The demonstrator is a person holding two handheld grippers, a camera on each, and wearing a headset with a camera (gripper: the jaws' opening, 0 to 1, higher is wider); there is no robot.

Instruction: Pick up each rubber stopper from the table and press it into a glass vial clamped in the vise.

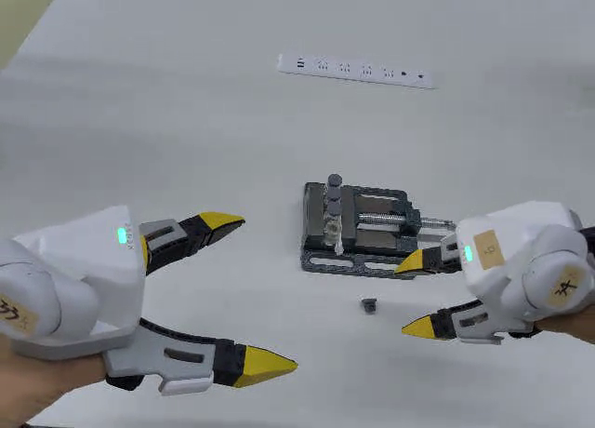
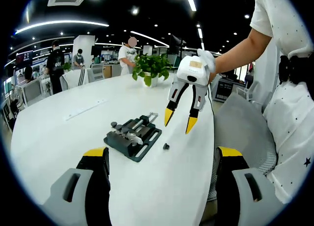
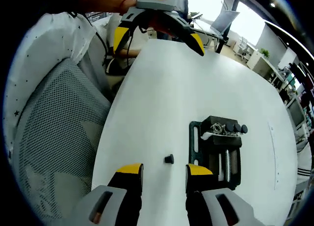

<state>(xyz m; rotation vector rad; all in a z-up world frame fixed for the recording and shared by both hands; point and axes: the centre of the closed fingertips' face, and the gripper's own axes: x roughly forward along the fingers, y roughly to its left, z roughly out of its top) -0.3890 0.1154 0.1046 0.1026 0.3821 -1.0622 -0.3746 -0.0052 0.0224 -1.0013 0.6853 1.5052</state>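
Note:
A small black rubber stopper (image 1: 369, 304) lies on the white table just in front of the black vise (image 1: 372, 231). The vise clamps a short row of glass vials (image 1: 333, 207); the far ones carry dark caps and the nearest looks clear. My right gripper (image 1: 412, 298) hovers open just right of the stopper, which shows right ahead of its jaws (image 3: 169, 159). My left gripper (image 1: 256, 293) is spread wide open at the lower left, nothing in it. From the left gripper view I see the vise (image 2: 133, 135), the stopper (image 2: 166, 146) and the right gripper (image 2: 179, 122).
A white power strip (image 1: 358, 71) lies at the far side of the table. A grey mesh chair (image 3: 54, 137) stands at the table's near edge. The table edge (image 2: 208, 152) runs close beside the stopper. People and a potted plant (image 2: 149, 66) are beyond the table.

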